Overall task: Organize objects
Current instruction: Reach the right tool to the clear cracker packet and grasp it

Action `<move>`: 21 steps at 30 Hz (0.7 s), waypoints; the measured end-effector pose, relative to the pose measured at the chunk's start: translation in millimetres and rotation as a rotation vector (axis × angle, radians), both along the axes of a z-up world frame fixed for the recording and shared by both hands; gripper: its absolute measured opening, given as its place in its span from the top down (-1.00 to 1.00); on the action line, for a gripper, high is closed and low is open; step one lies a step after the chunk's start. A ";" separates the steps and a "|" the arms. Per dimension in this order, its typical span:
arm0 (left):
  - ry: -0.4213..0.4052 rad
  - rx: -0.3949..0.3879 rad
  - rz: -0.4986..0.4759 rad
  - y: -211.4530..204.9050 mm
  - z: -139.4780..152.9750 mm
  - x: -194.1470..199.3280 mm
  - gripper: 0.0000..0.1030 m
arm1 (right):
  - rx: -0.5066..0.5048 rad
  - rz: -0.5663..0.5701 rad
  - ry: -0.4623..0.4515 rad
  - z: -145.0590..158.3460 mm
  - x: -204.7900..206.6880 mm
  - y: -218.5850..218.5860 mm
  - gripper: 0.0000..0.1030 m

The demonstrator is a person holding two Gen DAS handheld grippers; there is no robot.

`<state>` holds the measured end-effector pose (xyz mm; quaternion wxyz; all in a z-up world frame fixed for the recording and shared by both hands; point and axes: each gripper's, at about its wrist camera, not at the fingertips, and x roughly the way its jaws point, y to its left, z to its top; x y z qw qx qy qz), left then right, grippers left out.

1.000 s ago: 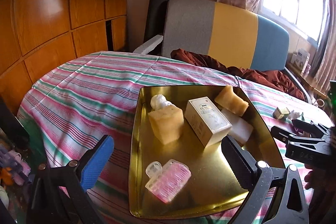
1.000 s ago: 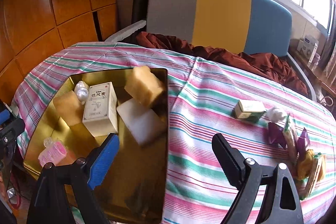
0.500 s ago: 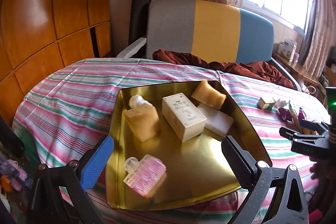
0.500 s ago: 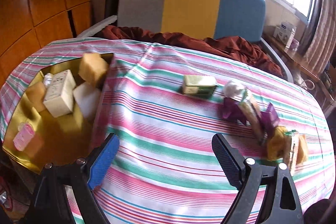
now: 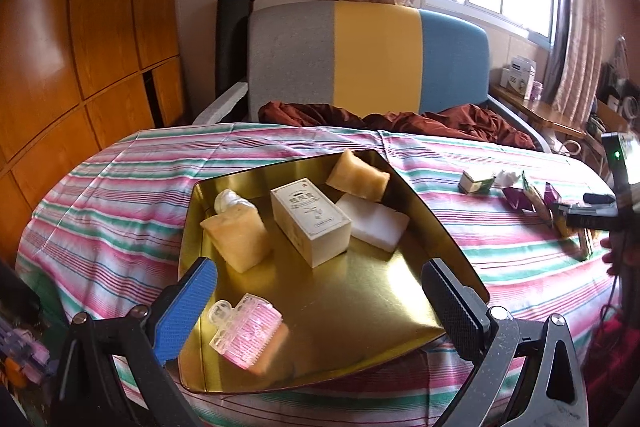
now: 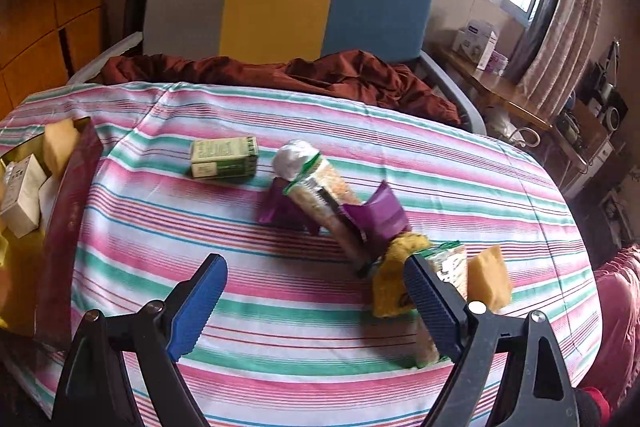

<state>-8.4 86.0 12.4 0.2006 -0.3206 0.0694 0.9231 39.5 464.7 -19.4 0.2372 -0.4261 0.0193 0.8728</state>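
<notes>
Gold tray, shallow, mirror-bright, rounded corners, lying on the striped tablecloth toward its left end. Contents, already gathered: a cream carton at the tray's middle, lying flat; a white block touching the carton's right side; a yellow sponge at the tray's far right corner, tilted; a second yellow sponge to the carton's left, with a small white bottle top behind it; a pink clear clip at the tray's near edge. Outstanding, all well to the right of the tray on the cloth: a green box, nearest the tray; beyond it a heap made up of a long snack packet with a silver end, two purple wrappers either side of it, a yellow packet, a further packet partly hidden behind a finger, and a loose yellow sponge farthest from the tray. Judged roughly half done: six items in, six or so left. Left gripper: jaws wide apart, empty, hanging over the tray's near edge. Right gripper: jaws wide apart, empty, over bare cloth right of the tray, its right finger just before the yellow packet.
</notes>
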 end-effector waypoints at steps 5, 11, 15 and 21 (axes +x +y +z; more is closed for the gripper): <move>-0.021 -0.007 -0.035 9.4 -1.8 1.9 -0.99 | 0.023 -0.093 0.027 1.8 5.1 41.2 -0.78; -0.035 -0.025 -0.066 21.7 -4.3 4.8 -0.99 | -0.084 -0.242 0.033 -12.7 21.1 81.3 -0.78; -0.043 -0.033 -0.091 31.6 -6.1 5.9 -1.00 | -0.112 -0.295 0.030 -14.7 26.1 90.8 -0.78; -0.062 -0.024 -0.143 48.5 -6.2 6.3 -0.99 | -0.147 -0.343 0.026 -17.5 33.9 98.2 -0.78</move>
